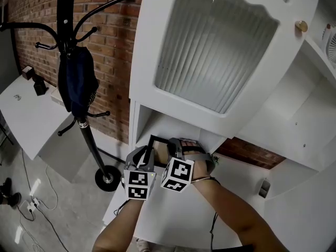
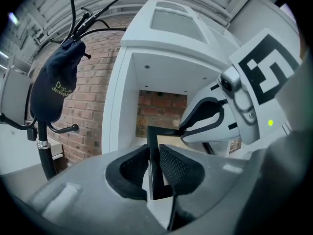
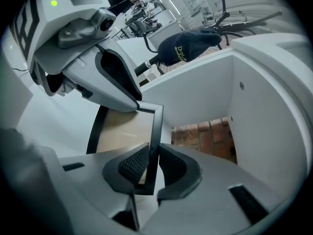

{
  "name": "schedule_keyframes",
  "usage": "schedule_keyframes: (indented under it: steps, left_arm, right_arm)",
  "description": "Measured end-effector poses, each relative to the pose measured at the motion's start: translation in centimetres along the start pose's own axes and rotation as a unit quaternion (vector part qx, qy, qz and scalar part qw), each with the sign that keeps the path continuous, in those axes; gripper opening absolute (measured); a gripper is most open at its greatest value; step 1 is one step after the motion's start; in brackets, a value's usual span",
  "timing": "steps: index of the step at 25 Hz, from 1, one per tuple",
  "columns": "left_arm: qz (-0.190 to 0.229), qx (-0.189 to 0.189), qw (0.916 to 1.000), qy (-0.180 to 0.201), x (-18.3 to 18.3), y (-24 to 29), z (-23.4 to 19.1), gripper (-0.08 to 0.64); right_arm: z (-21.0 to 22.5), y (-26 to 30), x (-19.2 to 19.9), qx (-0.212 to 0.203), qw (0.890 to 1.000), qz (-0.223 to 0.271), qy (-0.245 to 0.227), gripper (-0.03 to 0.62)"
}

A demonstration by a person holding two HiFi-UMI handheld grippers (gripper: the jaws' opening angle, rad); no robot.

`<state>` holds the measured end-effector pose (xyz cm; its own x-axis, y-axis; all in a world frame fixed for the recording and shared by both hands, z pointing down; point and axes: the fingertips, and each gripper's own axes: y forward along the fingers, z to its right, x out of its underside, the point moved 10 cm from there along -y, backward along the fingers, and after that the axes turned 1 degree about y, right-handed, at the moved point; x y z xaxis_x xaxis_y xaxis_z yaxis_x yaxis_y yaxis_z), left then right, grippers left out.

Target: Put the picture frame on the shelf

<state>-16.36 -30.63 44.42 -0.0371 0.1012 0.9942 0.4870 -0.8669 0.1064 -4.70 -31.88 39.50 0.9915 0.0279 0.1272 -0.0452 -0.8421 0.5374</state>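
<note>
Head view, bottom centre: two forearms reach forward side by side. The left hand-held gripper (image 2: 154, 164) and right hand-held gripper (image 3: 152, 166) each pinch an edge of the picture frame (image 1: 159, 150), holding it at the mouth of the white cabinet's open shelf (image 1: 178, 127), with a brick wall (image 2: 161, 104) beyond.

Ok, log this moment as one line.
left gripper: shut on black-rimmed rectangular picture frame | right gripper: shut on its opposite edge | frame: upright, at white cabinet's open shelf | release: not yet
</note>
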Motion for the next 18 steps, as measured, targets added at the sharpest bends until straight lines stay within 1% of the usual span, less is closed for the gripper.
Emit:
schedule_keyframes:
  steps: [3, 6, 8, 13, 18]
  left_arm:
    - [-0.014, 0.004, 0.9998, -0.009, -0.3, 0.8, -0.4, 0.074]
    - [-0.002, 0.013, 0.9999, -0.009, -0.6, 1.1, -0.4, 0.074]
    - [0.007, 0.018, 0.9998, -0.01, -0.6, 1.3, -0.4, 0.074]
    - [0.002, 0.018, 0.9993, -0.034, -0.1, 1.7, -0.9, 0.074]
    - [0.01, 0.014, 0.9989, -0.045, 0.1, 0.8, -1.0, 0.074]
  right_arm:
    - [0.1, 0.9, -0.1, -0.003, 1.0, -0.01, 0.0, 0.071]
    - [-0.1, 1.6, -0.2, 0.0, 1.0, -0.015, -0.005, 0.051]
    - [-0.4, 2.2, 0.0, -0.004, 1.0, -0.021, -0.004, 0.049]
    - [-1.0, 3.1, 0.2, -0.014, 0.999, -0.031, 0.011, 0.049]
    - [-0.8, 4.0, 0.5, -0.012, 0.999, -0.041, 0.015, 0.051]
